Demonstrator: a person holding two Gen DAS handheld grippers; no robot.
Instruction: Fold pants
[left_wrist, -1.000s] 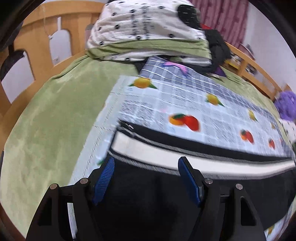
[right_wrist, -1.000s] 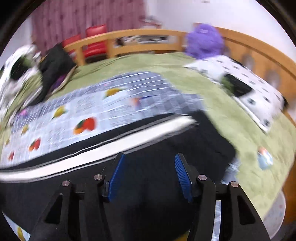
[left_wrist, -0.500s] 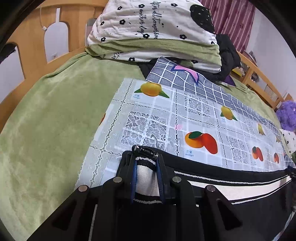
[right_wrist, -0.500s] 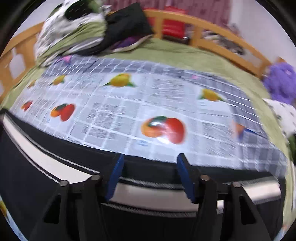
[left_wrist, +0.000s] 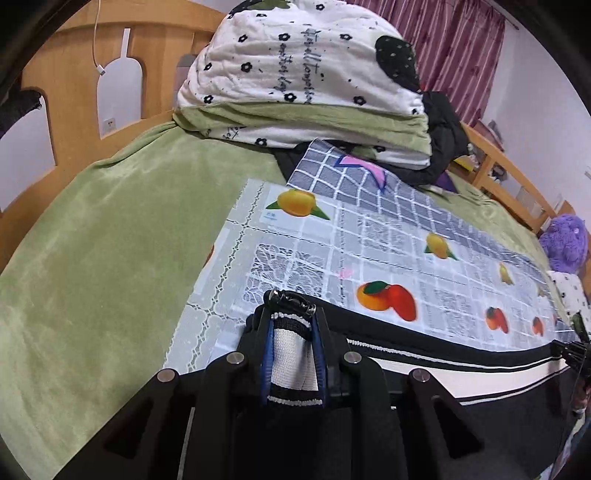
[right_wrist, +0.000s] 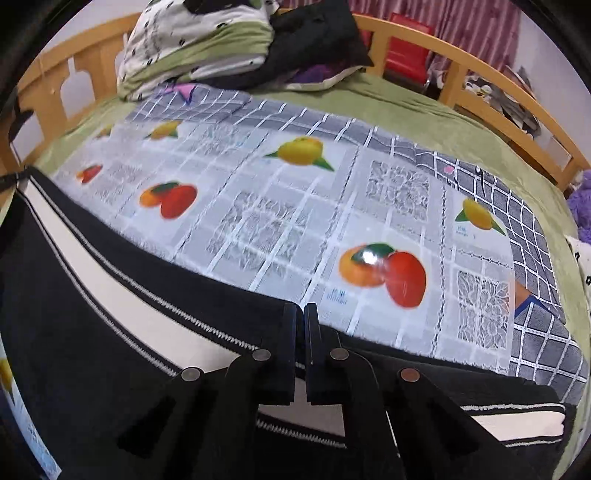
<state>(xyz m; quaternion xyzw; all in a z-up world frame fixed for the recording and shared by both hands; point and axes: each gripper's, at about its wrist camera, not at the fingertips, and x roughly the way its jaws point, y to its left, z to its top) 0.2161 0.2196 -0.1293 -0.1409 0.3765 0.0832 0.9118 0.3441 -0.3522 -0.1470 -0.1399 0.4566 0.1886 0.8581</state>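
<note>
Black pants (right_wrist: 92, 332), white side stripe, flat on fruit-print mat (right_wrist: 295, 206). My left claw (left_wrist: 291, 343) pinching stripe end; right claw (right_wrist: 300, 332) just closed, pinching far edge, ready for fold.

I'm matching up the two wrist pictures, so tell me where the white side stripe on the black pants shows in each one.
Left wrist view: the white side stripe runs from bottom centre, bunched in the left tongs, out to the right edge.
Right wrist view: the stripe runs from the upper left edge down under the right tongs, which have just been closing, to the lower right.
Shared landmark: the orange-and-red fruit print just beyond the pants.
</note>
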